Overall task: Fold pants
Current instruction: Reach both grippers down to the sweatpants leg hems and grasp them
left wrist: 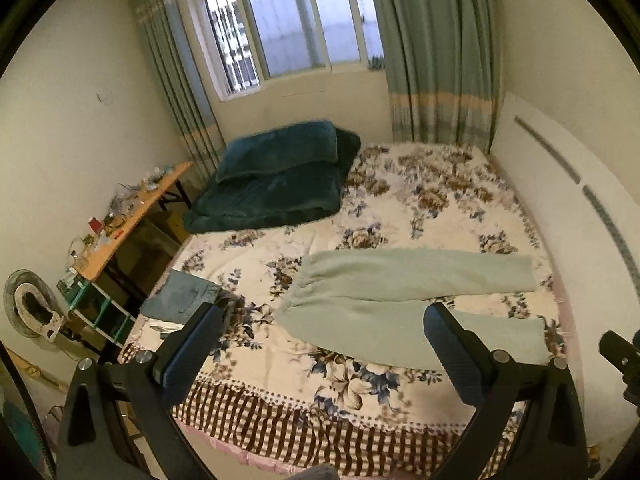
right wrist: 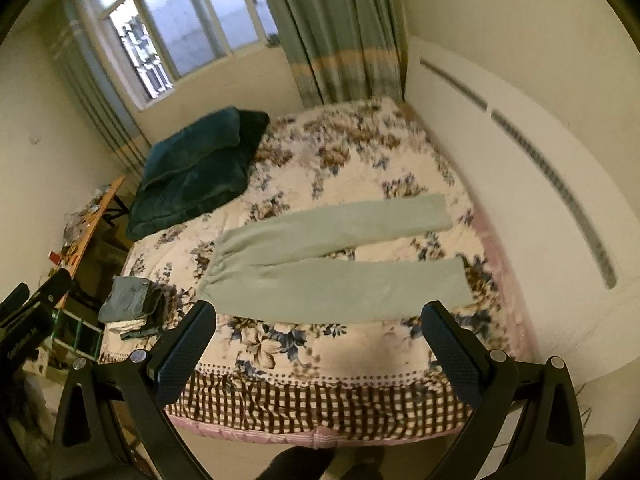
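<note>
Pale green pants (left wrist: 404, 292) (right wrist: 332, 256) lie flat on the flowered bedspread, waistband to the left, both legs spread apart and pointing right. My left gripper (left wrist: 324, 320) is open and held above the bed's near edge, short of the pants, with nothing between its fingers. My right gripper (right wrist: 320, 320) is open too, hovering before the near leg and holding nothing. The right gripper's body (left wrist: 620, 356) shows at the right edge of the left wrist view; the left gripper's body (right wrist: 28, 312) shows at the left edge of the right wrist view.
A stack of folded clothes (left wrist: 180, 296) (right wrist: 128, 300) sits at the bed's near left corner. A dark teal folded blanket (left wrist: 276, 176) (right wrist: 196, 168) lies at the far left. A cluttered wooden desk (left wrist: 132, 220) and a fan (left wrist: 32, 308) stand left of the bed; a white headboard (right wrist: 540, 208) runs along the right.
</note>
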{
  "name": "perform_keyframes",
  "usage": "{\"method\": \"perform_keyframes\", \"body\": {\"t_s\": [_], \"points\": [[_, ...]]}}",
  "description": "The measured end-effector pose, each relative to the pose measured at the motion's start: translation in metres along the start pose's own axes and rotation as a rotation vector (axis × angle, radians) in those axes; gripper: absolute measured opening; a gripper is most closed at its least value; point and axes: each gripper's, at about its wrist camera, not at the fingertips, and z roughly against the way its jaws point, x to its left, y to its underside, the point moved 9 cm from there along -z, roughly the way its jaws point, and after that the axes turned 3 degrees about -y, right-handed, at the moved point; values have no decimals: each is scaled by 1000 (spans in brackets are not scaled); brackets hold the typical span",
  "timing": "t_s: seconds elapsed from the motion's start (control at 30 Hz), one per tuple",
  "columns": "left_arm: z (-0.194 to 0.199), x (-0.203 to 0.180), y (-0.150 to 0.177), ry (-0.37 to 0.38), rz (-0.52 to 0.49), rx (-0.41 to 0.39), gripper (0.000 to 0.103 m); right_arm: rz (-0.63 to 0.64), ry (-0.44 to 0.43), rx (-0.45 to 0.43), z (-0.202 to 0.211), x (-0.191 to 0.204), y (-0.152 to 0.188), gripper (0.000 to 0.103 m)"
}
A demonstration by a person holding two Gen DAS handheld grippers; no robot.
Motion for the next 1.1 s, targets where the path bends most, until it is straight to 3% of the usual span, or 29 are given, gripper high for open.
{"method": "perform_keyframes", "body": {"t_s": [0.17,0.27,0.47,0.67,0.77,0.93,1.03,1.1], "points": [[-124,-15,-17,35,-39,103,103,-18,70,50,-101,-5,-35,103],[-201,-32,-30,8,-92,153,103,2,101,81,-165,-3,-61,103],[-348,-76,-31,-34,-200,228,103,142,113,192,-341,16,-100,103],[-477,-121,-20,-102,-250,297,103,199,203,342,-537,-22,-133,103],[-541,-146,-8,-120,-275,344,103,210,208,413,-619,-34,-147,103],[-630,-170,6,-156,-305,406,103,405,265,549,-763,-48,-168,103],[-674,-190,12,-191,-358,405,103,559,300,647,-816,-53,-162,103],[-695,-204,19,-175,-380,421,103,663,303,709,-854,-52,-159,103]]}}
